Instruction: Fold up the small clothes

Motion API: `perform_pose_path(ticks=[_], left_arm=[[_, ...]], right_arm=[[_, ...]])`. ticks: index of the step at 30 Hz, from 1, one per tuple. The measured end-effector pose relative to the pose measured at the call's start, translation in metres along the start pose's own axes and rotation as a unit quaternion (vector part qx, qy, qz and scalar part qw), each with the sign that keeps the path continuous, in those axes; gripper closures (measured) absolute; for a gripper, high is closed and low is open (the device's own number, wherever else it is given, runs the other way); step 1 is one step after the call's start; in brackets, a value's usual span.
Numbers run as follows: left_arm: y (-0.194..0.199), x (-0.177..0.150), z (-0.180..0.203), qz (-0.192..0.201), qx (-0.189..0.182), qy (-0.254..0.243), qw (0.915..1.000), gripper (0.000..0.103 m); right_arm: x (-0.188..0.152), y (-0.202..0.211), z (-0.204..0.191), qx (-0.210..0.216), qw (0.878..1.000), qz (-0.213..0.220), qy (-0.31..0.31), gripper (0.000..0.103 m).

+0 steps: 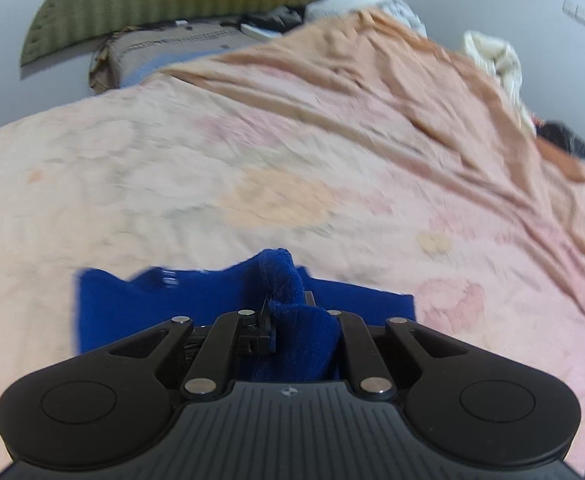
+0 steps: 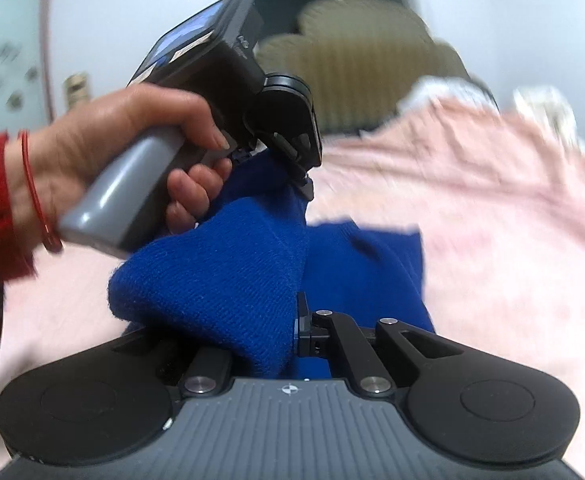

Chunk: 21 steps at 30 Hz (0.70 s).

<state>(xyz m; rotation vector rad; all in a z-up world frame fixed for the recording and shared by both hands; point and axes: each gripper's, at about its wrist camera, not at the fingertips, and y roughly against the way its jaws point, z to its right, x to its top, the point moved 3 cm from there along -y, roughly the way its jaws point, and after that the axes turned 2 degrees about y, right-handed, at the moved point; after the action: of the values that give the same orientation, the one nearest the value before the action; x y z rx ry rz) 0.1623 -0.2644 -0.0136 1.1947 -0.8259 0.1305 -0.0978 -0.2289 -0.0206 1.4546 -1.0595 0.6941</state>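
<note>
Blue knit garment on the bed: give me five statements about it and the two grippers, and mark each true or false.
1. The left gripper is shut on the blue knit garment. True.
2. The right gripper is open, clear of the cloth. False: blue knit is bunched between its fingers.
3. The garment lies wholly flat. False: part is lifted off the pink bedsheet.
4. A bare hand with a red bracelet holds the left gripper's handle. True.
5. The bedsheet is green. False: it is pink with faded patches.
</note>
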Motion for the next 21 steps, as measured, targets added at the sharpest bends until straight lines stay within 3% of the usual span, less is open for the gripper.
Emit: perform_pose_path(ticks=[2,3,4,5,6,8,10,12,14,19,21], left_arm=[[-0.012,-0.002,0.013,-0.006,-0.004,-0.014,0.9999,0.091],[-0.016,-0.002,0.019,-0.010,-0.012,-0.018,0.9997,0.091],[-0.018,-0.002,0.024,-0.011,-0.021,-0.018,0.9995,0.089],[-0.019,0.000,0.028,-0.013,-0.030,-0.016,0.9993,0.082],[-0.019,0.002,0.031,-0.013,-0.037,-0.011,0.9992,0.076],[-0.012,0.008,0.032,0.002,-0.049,0.004,0.9988,0.045],[0.001,0.015,0.027,0.041,-0.051,0.026,0.9975,0.029],[0.015,0.019,0.018,0.073,-0.049,0.044,0.9952,0.026],[0.026,0.022,0.009,0.080,-0.045,0.050,0.9945,0.026],[0.049,0.000,-0.025,0.074,0.011,0.039,0.9964,0.026],[0.059,-0.018,-0.039,0.074,0.031,0.023,0.9965,0.026]], right_arm=[[-0.007,-0.007,0.024,0.014,0.998,-0.019,-0.062,0.093],[-0.012,-0.011,0.032,0.028,0.995,-0.031,-0.093,0.084],[-0.017,-0.017,0.041,0.042,0.991,-0.041,-0.123,0.081],[-0.021,-0.020,0.050,0.048,0.986,-0.049,-0.152,0.073],[-0.023,-0.025,0.057,0.057,0.982,-0.053,-0.175,0.072],[-0.029,-0.023,0.067,0.085,0.972,-0.056,-0.213,0.069],[-0.032,-0.021,0.074,0.104,0.964,-0.056,-0.238,0.066],[-0.035,-0.019,0.081,0.112,0.958,-0.055,-0.256,0.058],[-0.035,-0.018,0.086,0.120,0.953,-0.052,-0.275,0.054],[-0.030,-0.028,0.098,0.136,0.938,-0.051,-0.315,0.054],[-0.028,-0.034,0.104,0.134,0.934,-0.049,-0.326,0.058]])
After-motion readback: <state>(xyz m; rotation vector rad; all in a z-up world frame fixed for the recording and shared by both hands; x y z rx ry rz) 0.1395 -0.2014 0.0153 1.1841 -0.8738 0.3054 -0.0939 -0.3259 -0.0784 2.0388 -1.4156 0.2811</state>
